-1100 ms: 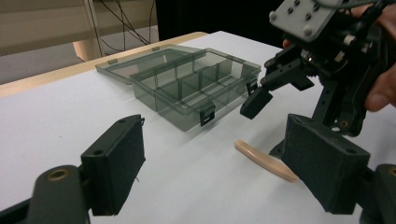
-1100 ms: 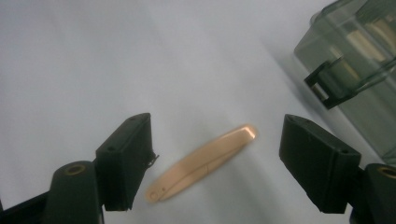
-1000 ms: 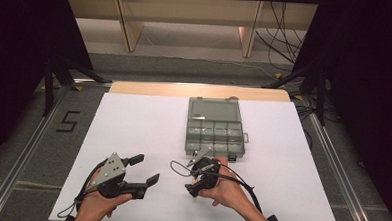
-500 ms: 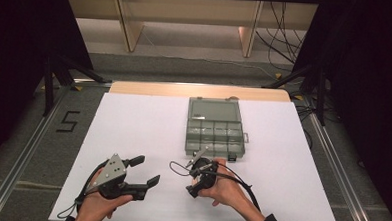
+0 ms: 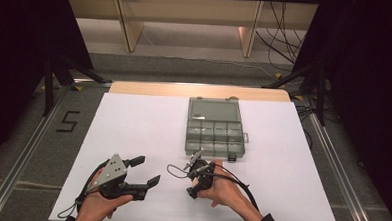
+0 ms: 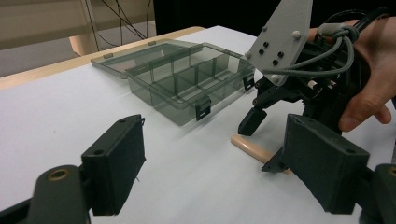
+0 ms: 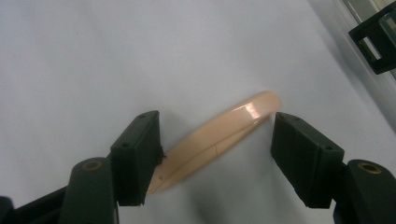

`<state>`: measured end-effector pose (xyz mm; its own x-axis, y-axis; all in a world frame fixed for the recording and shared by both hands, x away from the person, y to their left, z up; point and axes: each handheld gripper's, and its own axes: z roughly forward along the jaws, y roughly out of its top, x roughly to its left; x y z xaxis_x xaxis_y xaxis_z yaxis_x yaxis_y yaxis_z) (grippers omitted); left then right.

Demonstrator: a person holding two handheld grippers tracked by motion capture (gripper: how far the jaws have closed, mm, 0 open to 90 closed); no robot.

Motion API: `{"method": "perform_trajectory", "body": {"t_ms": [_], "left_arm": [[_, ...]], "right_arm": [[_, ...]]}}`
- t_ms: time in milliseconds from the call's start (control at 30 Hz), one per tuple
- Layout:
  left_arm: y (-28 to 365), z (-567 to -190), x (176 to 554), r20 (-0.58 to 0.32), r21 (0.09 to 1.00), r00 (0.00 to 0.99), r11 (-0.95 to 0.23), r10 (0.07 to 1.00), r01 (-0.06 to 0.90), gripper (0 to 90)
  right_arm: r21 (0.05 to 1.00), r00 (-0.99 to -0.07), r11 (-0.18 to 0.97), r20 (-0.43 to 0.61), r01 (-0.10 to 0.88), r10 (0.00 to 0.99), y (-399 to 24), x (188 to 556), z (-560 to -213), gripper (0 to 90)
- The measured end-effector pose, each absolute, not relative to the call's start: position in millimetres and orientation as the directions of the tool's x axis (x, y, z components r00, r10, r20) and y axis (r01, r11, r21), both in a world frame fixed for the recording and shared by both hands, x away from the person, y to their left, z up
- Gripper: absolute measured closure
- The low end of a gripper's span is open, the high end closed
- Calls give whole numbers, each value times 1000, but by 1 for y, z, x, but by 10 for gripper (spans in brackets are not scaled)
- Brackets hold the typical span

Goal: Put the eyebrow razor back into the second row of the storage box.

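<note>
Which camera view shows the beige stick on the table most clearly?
The right gripper view: the beige stick lies large and sharp between the open right tongs. The left gripper view shows part of it under those tongs. In the high view I cannot make it out.

bright, even overhead light on the white table [image 5: 148, 123], dark beyond it; soft shadows; a small glare spot on the beige stick [image 7: 219, 135]; near jaws blurred.
</note>
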<state>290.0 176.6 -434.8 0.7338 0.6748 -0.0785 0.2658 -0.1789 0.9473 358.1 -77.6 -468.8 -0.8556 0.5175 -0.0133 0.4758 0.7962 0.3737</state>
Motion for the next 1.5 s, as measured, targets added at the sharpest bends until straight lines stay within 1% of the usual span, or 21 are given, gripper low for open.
{"method": "perform_trajectory", "body": {"t_ms": [167, 267, 333, 433, 733, 867, 1033, 1100, 1133, 1233, 1433, 1467, 1500], "left_arm": [[177, -435, 290, -68, 946, 732, -190, 678, 264, 206], [177, -435, 290, -72, 944, 731, -191, 679, 269, 206], [177, -435, 290, -71, 944, 731, -192, 679, 270, 206], [177, -435, 290, -69, 943, 732, -195, 677, 268, 206], [176, -437, 291, -60, 942, 739, -208, 671, 264, 210], [176, -437, 291, -60, 939, 738, -212, 672, 269, 211], [176, -438, 291, -72, 940, 740, -202, 669, 274, 211], [176, -438, 291, -48, 938, 741, -226, 670, 264, 211], [175, -438, 291, -51, 937, 743, -225, 668, 267, 211], [175, -438, 291, -52, 939, 748, -223, 662, 263, 211], [174, -438, 290, -49, 941, 754, -223, 655, 255, 211], [174, -437, 290, -51, 942, 754, -219, 654, 254, 211], [175, -437, 290, -50, 941, 751, -221, 658, 257, 211]], "right_arm": [[361, -868, 813, -16, 457, 496, -77, 358, -468, 396], [355, -881, 826, -14, 438, 473, -77, 359, -466, 460], [354, -882, 827, -14, 436, 471, -78, 360, -466, 468], [350, -888, 834, -12, 427, 460, -78, 361, -466, 509], [334, -894, 842, 4, 424, 448, -81, 370, -463, 667], [320, -901, 854, -2, 410, 433, -80, 373, -462, 718], [315, -904, 861, -18, 400, 427, -79, 372, -462, 739], [318, -907, 863, -24, 393, 421, -78, 371, -462, 743], [318, -904, 862, -30, 395, 425, -78, 371, -462, 743], [312, -906, 863, -18, 398, 424, -79, 372, -461, 743], [336, -905, 853, -10, 398, 426, -81, 372, -461, 744], [324, -907, 858, 0, 399, 422, -81, 372, -460, 744], [344, -904, 849, -2, 400, 427, -82, 372, -460, 744]]}}
